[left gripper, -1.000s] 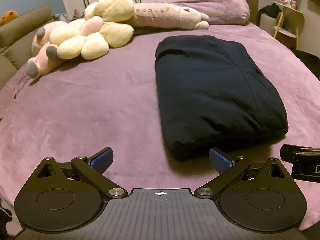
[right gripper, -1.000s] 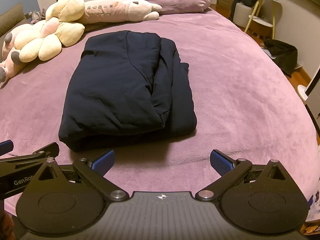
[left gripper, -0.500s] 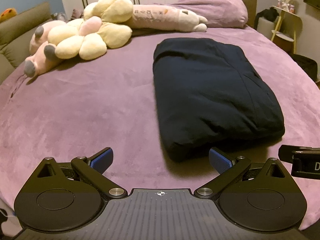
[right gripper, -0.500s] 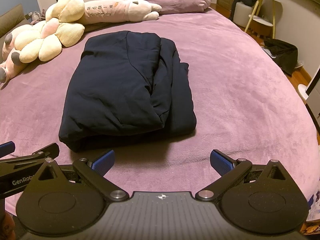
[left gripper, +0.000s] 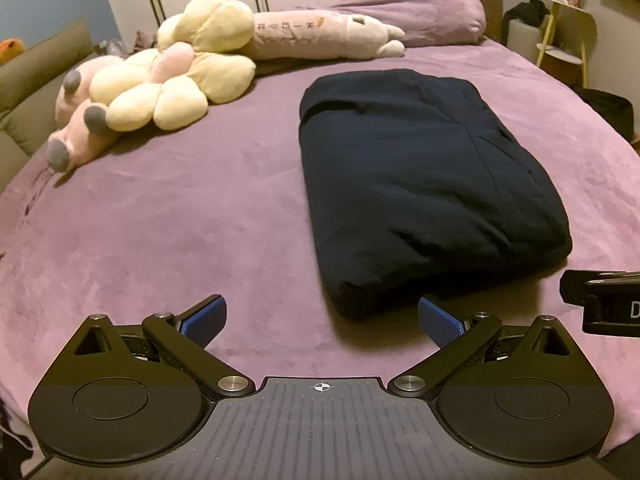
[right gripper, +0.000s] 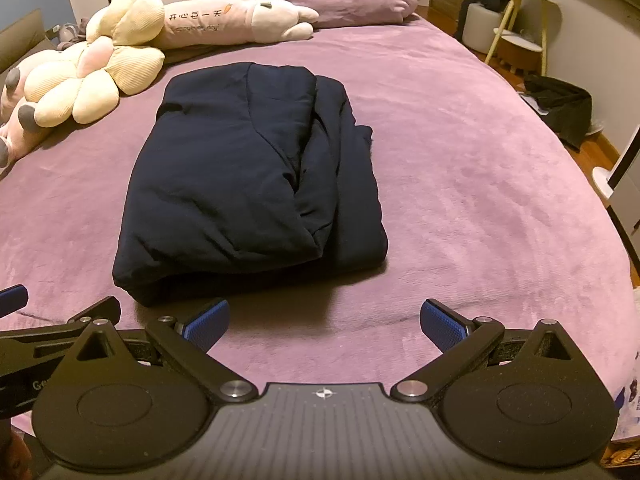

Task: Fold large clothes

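Over the last second my left hand-held gripper [left gripper: 322,322] has eased back a little from the folded dark garment [left gripper: 424,184], and the bundle has kept its shape on the purple bed [left gripper: 160,220]. Both it and my right hand-held gripper [right gripper: 325,322] are spread wide and empty, so I judge the fold finished.

Both cams low, facing bed [left gripper: 168,216]
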A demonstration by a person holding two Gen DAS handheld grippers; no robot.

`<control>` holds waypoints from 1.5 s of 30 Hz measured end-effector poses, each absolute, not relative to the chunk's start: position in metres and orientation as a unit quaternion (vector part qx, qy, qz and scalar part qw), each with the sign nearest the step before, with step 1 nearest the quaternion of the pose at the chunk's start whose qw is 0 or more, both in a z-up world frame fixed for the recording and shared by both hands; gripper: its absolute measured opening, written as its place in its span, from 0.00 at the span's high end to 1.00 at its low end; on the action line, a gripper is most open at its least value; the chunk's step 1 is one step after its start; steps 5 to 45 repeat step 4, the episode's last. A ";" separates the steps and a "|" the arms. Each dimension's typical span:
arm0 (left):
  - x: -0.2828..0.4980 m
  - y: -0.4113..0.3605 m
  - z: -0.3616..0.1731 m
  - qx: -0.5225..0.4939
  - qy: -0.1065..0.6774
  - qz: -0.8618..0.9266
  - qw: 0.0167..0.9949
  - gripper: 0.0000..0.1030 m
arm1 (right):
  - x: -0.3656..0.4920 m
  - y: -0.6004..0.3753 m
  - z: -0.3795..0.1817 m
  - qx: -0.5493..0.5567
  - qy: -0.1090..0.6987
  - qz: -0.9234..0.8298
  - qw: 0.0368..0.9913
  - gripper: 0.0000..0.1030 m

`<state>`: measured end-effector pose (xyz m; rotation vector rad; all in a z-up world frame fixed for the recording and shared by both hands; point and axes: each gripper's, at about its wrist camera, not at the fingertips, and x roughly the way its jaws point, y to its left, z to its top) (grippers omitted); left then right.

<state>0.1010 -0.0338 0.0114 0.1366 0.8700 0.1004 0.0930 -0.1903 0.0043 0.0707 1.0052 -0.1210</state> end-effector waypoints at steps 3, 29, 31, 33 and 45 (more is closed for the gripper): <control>0.101 -0.035 0.012 0.067 0.420 0.048 0.904 0.00 | 0.093 -0.191 0.005 0.033 0.480 -0.059 0.875 0.01; 0.101 -0.035 0.012 0.068 0.419 0.048 0.904 0.00 | 0.092 -0.191 0.005 0.033 0.480 -0.060 0.875 0.01; 0.101 -0.035 0.012 0.068 0.419 0.048 0.904 0.00 | 0.092 -0.191 0.005 0.033 0.480 -0.060 0.875 0.01; 0.101 -0.035 0.012 0.068 0.419 0.048 0.904 0.00 | 0.092 -0.191 0.005 0.033 0.480 -0.060 0.875 0.01; 0.101 -0.035 0.012 0.068 0.419 0.048 0.904 0.00 | 0.092 -0.191 0.005 0.033 0.480 -0.060 0.875 0.01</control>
